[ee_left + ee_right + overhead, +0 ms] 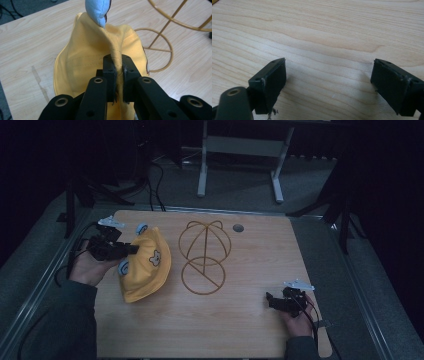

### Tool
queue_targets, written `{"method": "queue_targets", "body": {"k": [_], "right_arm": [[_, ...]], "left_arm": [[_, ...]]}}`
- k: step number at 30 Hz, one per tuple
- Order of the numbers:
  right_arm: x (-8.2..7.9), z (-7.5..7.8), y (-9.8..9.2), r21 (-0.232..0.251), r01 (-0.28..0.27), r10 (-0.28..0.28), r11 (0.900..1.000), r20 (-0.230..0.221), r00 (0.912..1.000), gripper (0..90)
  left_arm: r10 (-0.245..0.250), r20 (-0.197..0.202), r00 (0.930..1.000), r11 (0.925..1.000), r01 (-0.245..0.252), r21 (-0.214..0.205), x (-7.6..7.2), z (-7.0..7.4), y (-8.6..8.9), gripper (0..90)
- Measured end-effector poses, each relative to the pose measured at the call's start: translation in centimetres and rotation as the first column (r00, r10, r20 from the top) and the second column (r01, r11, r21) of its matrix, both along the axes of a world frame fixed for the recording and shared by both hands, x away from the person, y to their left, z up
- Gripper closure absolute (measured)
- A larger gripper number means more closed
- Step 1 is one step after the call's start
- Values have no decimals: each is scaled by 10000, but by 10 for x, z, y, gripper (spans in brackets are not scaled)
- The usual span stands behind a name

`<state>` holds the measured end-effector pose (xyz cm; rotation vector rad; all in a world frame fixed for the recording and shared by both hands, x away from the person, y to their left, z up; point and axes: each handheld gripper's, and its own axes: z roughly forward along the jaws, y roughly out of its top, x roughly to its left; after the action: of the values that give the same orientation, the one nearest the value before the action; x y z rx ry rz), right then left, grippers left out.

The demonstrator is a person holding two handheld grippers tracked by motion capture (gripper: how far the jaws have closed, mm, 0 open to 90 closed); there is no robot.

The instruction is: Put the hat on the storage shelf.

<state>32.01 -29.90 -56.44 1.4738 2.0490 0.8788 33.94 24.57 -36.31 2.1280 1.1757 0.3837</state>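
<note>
Counts: 1 yellow cap (145, 267), carrying what look like 2 light blue ears (142, 228) and 1 bear face patch (155, 258); a third ear could be hidden in the folds, dim view. 1 gold wire hat stand (204, 256), built from 2 rings plus a dome frame. 2 handheld grippers: left gripper (134, 248), right gripper (268, 300). 1 wooden table (240, 320) with 1 grommet hole (238, 227). 1 white-legged frame (240, 165) on the floor beyond.
</note>
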Motion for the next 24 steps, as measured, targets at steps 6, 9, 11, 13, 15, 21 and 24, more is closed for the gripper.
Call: {"method": "queue_targets", "body": {"k": [6, 9, 11, 13, 15, 21, 24], "right_arm": [[0, 0, 0, -2, -1, 1, 10000, 2, 10000, 129], [0, 0, 0, 0, -2, 2, 10000, 1, 10000, 129], [0, 0, 0, 1, -2, 2, 10000, -1, 10000, 129], [0, 0, 0, -2, -2, 2, 10000, 0, 10000, 129], [0, 0, 0, 0, -2, 2, 10000, 0, 10000, 129], [0, 0, 0, 0, 1, -1, 10000, 0, 10000, 129], [0, 0, 0, -1, -4, 4, 10000, 0, 10000, 129]], "left_arm": [[-320, 419, 9986, 9995, 323, -53, -3, 6, 1, 844], [-466, 552, 9974, 9988, 475, -155, -5, 8, 2, 843], [-529, 600, 9968, 9984, 541, -185, -5, 9, 2, 844], [-561, 656, 9963, 9981, 575, -205, -6, 10, 3, 843], [-576, 687, 9960, 9980, 593, -230, -6, 11, 4, 843], [-727, 877, 9935, 9969, 751, -244, -8, 15, 6, 844], [-957, 970, 9907, 9950, 980, -186, -9, 18, 5, 844]]}}
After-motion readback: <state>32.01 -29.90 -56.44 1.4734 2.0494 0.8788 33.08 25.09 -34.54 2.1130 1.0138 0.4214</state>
